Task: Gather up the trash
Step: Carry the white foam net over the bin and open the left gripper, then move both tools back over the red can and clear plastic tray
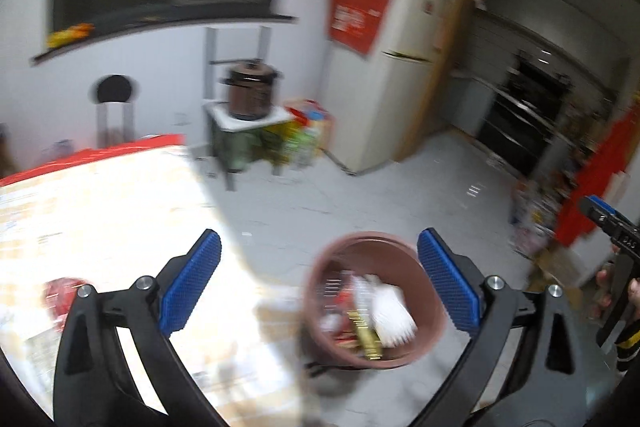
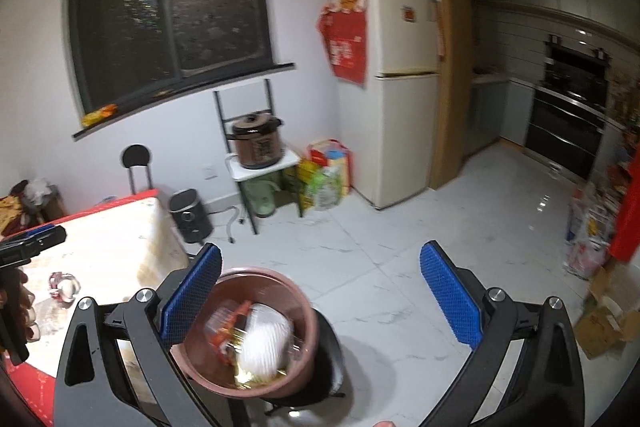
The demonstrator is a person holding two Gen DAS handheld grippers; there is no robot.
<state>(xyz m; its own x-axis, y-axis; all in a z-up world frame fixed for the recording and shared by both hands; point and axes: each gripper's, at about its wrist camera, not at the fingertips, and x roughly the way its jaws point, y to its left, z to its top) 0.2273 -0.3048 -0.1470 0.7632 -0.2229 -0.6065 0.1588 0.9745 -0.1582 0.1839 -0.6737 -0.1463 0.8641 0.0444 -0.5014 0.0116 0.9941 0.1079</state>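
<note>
A round brown bin [image 1: 316, 279] stands on the floor beside the table, holding a white crumpled item [image 1: 390, 319], red wrappers and a gold piece. My left gripper [image 1: 320, 239] hangs above it, open with nothing between its blue pads. In the right wrist view the same bin [image 2: 306, 311] sits low and left of centre, and my right gripper [image 2: 322, 251] is open and empty above it. A crumpled red and clear wrapper [image 2: 64, 287] lies on the pale table top [image 2: 100, 247], blurred in the left wrist view [image 1: 60, 293].
A cream fridge [image 2: 404, 87] stands at the back. Left of it are a brown cooker [image 2: 258, 143] on a small stand, bags, a black appliance [image 2: 190, 219] on the floor and a stool [image 2: 136, 159]. Cardboard boxes [image 2: 604, 323] lie at right. White tiled floor [image 2: 400, 239] spreads between.
</note>
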